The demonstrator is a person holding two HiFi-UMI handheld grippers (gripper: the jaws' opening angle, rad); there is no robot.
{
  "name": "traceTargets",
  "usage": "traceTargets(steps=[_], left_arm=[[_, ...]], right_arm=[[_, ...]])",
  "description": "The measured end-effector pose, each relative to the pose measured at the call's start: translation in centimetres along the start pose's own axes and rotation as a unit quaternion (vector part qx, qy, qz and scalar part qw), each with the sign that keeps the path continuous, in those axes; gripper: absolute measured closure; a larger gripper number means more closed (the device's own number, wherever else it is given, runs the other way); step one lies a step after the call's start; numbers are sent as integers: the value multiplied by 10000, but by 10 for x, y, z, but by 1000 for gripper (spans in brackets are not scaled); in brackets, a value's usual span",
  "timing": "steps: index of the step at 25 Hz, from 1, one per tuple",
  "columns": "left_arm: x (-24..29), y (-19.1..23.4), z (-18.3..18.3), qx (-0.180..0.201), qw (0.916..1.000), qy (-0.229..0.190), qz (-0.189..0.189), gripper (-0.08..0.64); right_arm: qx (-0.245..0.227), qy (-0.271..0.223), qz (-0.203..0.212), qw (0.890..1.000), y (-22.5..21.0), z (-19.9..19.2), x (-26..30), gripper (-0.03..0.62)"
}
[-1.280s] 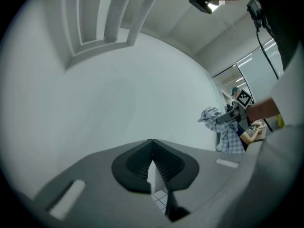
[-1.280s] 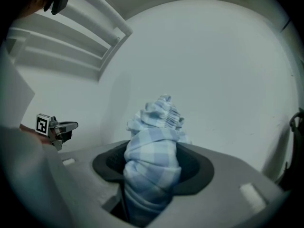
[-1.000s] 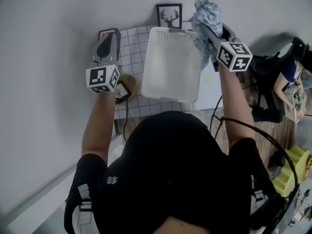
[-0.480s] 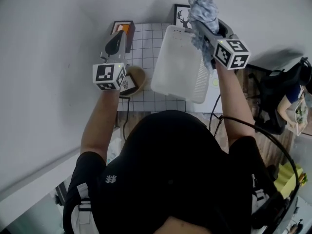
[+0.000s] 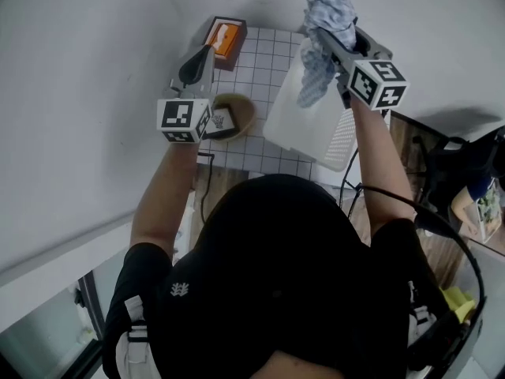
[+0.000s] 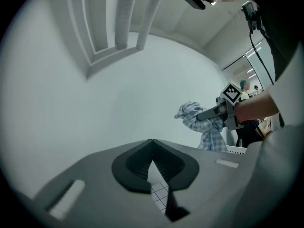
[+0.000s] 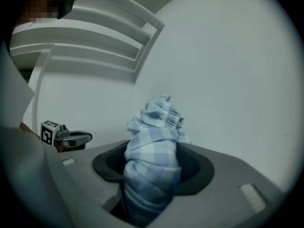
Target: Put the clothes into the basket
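- Your right gripper [image 5: 330,42] is pinching a blue-and-white checked cloth [image 7: 153,151]. The jaws are held partly apart by the bunched fabric between them.
- The cloth sticks out past the jaw tips in a crumpled wad. The rest hangs down below the gripper in a loose tail.
- In the head view that tail crosses the far left part of the white basket [image 5: 319,133]. The cloth is up in the air, not lying in the basket. You can't tell whether the tail touches the rim.
- The basket sits on the right of a grid-patterned surface [image 5: 272,61], near your body, with its mesh wall on the right side.
- Your left gripper [image 6: 152,141] has its jaw tips pressed together. Nothing is caught between them, and only the grid pattern shows through the gap lower down.
- It points about level toward the white wall [image 5: 95,69] and sits left of the basket, well apart from the cloth.
- A round wooden bowl [image 5: 246,110] lies just beside the left gripper's marker cube, between that gripper and the basket, with a small item in it that is too small to make out.
- A brown box [image 5: 239,47] with something orange inside stands at the far left corner of the grid surface, near the left gripper's tip.
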State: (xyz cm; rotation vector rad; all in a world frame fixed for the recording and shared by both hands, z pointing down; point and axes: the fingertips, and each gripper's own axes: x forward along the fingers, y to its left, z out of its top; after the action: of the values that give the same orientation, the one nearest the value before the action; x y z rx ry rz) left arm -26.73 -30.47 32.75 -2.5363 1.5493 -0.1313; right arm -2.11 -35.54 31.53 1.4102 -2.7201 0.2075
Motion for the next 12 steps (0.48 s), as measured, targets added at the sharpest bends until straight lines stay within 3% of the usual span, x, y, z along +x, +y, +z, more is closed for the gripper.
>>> traceTargets(steps=[12], left_arm=[[6, -9, -7, -137, 9998, 41, -99, 554]], right_arm=[[58, 139, -102, 9998, -7, -17, -6, 342]])
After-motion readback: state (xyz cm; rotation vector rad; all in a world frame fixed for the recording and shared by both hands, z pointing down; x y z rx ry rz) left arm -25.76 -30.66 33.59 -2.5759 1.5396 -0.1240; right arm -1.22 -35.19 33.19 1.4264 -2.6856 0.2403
